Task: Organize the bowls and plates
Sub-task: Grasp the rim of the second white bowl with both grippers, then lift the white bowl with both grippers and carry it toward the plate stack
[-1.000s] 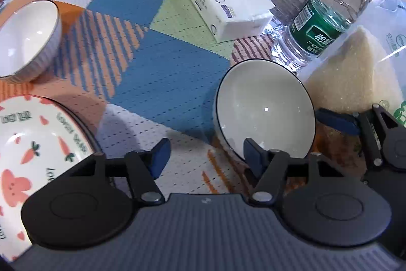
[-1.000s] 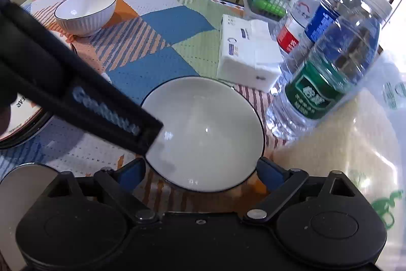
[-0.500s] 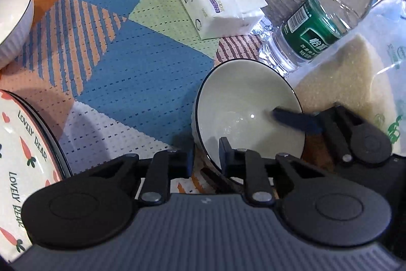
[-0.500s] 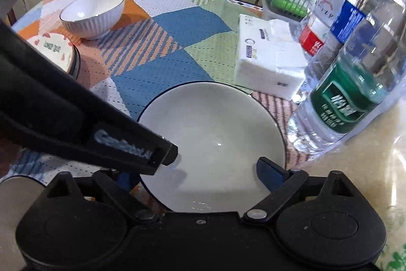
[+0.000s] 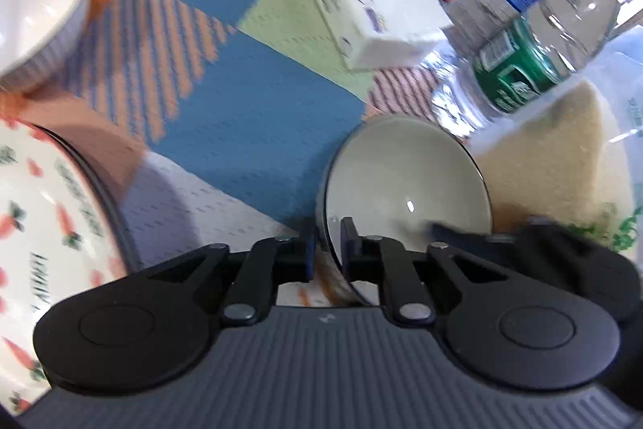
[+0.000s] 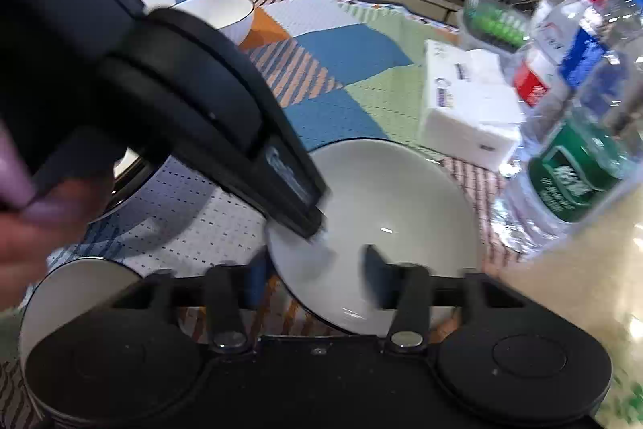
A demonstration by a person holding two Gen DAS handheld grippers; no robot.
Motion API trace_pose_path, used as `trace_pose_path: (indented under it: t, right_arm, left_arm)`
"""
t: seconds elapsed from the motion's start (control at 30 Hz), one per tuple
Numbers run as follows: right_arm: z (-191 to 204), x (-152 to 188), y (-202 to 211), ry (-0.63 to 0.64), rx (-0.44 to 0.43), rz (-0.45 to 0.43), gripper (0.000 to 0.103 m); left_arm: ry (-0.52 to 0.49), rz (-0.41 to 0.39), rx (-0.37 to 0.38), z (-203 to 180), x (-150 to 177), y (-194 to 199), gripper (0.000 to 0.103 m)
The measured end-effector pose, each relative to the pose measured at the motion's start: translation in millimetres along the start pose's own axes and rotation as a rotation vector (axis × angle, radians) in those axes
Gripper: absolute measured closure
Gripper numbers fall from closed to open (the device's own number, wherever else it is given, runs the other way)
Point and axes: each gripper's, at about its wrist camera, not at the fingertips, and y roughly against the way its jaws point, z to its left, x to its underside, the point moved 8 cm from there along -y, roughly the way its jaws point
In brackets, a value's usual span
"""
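Two bowls (image 5: 406, 179) (image 5: 36, 15): left tongs (image 5: 326, 244) clench one rim, right tongs (image 6: 313, 276) closing astride it.

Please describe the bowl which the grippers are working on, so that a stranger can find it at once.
On the patchwork tablecloth, look at the corner with the water bottles and the white tissue pack. Just in front of them sits the pale bowl. Unlike the ribbed white bowl far across the cloth, it is smooth, with a thin dark rim.

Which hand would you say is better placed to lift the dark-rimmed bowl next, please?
Left, probably: the left tool already pinches the dark-rimmed bowl by its near rim, while the right tool is closing, straddling the rim without gripping it.
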Motion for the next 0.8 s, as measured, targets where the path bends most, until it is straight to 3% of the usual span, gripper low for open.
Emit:
trace_pose_path:
  t: [0.1, 0.3, 0.4, 0.47, 0.57, 0.7, 0.8]
  right_arm:
    - [2.1, 3.5, 22.3, 0.05, 0.018, -0.031, 0.021]
    - [-11.7, 19.6, 38.2, 0.119, 0.101, 0.006, 0.013]
    - [-20.1, 20.4, 24.9, 0.092, 0.096, 0.02, 0.01]
    - [-12.1, 16.0, 15.9, 0.144, 0.078, 0.002, 0.011]
    - [-7.0, 5.9, -1.1, 0.122, 0.062, 0.009, 0.001]
    - [-14.7, 1.2, -20.4, 0.046, -0.01, 0.039, 0.0]
    - [-14.4, -1.7, -26.6, 0.044, -0.018, 0.024, 0.0]
  left_arm:
    - [0.016, 0.004, 0.005, 10.1, -4.2, 1.6, 0.096]
    - [0.016, 0.001, 0.002, 12.9, -2.6, 0.5, 0.097]
    - [0.017, 0.001, -0.004, 12.4, -1.9, -1.2, 0.097]
    - [0.029, 0.008, 0.004, 13.6, -1.2, -2.8, 0.097]
    - [0.043, 0.015, 0.017, 15.2, -1.4, -3.9, 0.096]
    - [0.047, 0.006, 0.032, 16.2, -2.3, -2.5, 0.096]
    - [0.03, -0.008, 0.003, 18.3, -3.1, -0.7, 0.096]
